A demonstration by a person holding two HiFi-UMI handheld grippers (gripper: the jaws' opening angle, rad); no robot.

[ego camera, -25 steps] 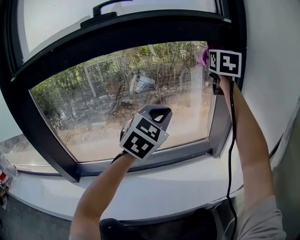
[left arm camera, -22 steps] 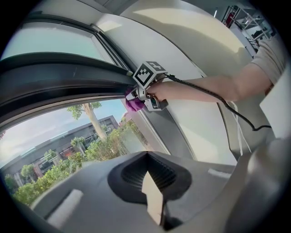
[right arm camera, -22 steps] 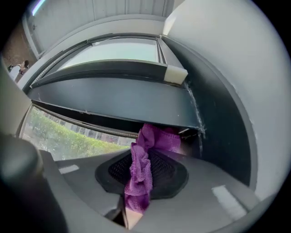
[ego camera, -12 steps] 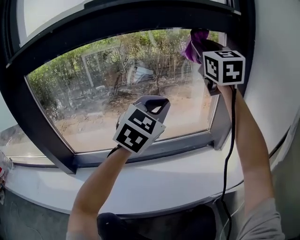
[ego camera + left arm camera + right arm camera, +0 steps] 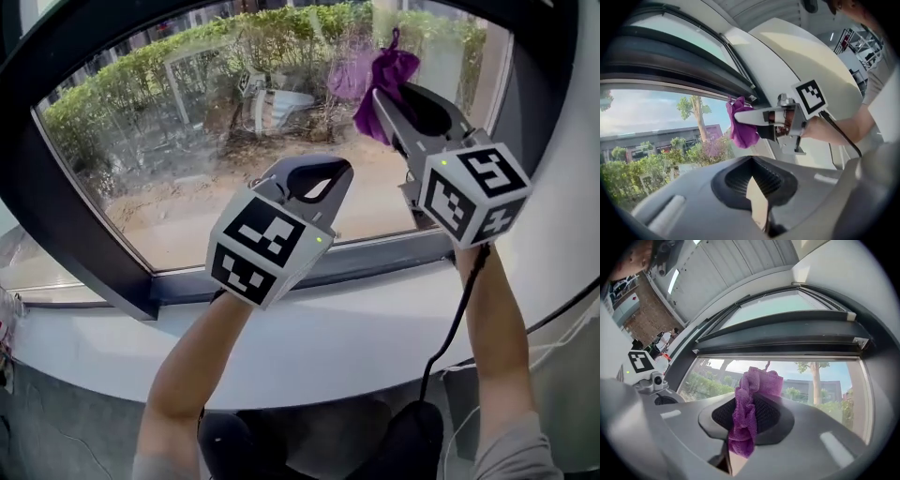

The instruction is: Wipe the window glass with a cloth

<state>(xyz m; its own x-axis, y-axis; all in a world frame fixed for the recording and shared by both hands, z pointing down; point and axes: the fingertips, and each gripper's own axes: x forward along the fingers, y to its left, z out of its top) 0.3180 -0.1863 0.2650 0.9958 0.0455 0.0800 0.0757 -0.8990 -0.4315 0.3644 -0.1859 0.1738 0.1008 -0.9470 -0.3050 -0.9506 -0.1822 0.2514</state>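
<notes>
The right gripper (image 5: 386,101) is pinched on a purple cloth (image 5: 388,73), which bunches out past the jaw tips and, in the right gripper view, hangs down between them; it holds the cloth up at the window glass (image 5: 187,150), near the pane's right edge and the dark frame (image 5: 66,234) (a faint purple reflection shows beside it; whether cloth touches glass I cannot tell); the left gripper (image 5: 319,178) is lower and to the left, before the middle of the pane, jaws pressed together with nothing between; both forearms (image 5: 202,366) reach over the white sill (image 5: 356,328).
</notes>
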